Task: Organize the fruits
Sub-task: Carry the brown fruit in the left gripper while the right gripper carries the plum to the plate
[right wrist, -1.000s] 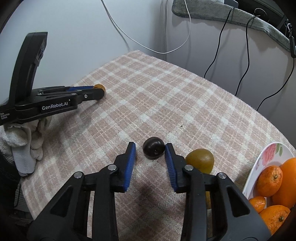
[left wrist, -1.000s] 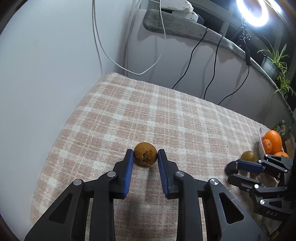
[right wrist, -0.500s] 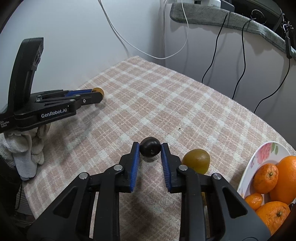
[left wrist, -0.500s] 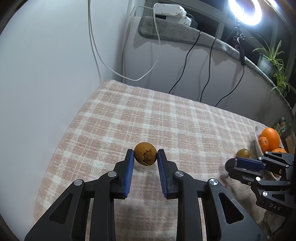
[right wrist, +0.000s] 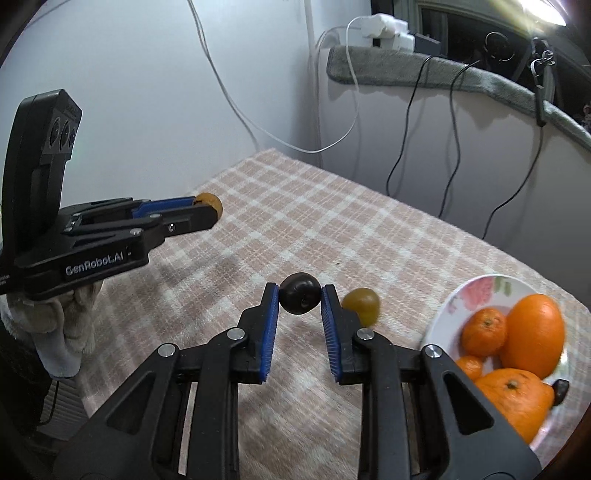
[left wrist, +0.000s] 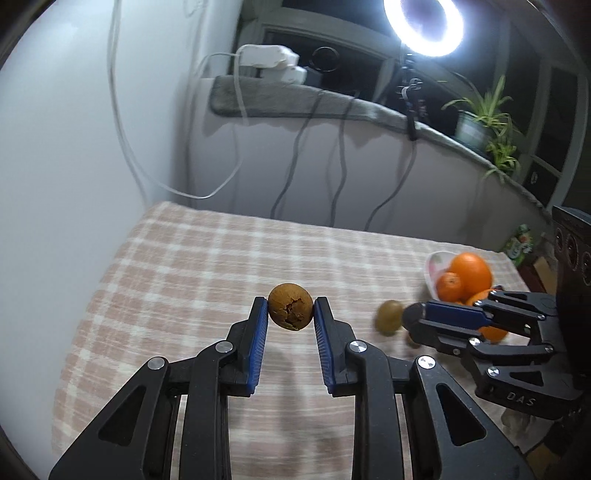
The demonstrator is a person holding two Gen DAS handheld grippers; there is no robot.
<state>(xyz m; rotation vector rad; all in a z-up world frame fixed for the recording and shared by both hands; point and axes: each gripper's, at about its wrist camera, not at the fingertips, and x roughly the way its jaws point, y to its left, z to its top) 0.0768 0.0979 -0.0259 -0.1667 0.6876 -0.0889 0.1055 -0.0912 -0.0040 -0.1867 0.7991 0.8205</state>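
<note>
Both fruits have been lifted off the cloth: the cracked brown fruit [left wrist: 290,307] is pinched by the left gripper [left wrist: 290,317], the dark plum [right wrist: 299,298] by the right gripper [right wrist: 299,308], so the plate [right wrist: 448,306] at 3 o'clock can likely be filled next.

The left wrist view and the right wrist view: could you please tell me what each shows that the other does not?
Only the left wrist view shows the ring light and potted plant. Only the right wrist view shows the gloved hand under the left tool. Both show the cracked brown fruit, the dark fruit in the right tool, the green fruit and the plate of oranges.
</note>
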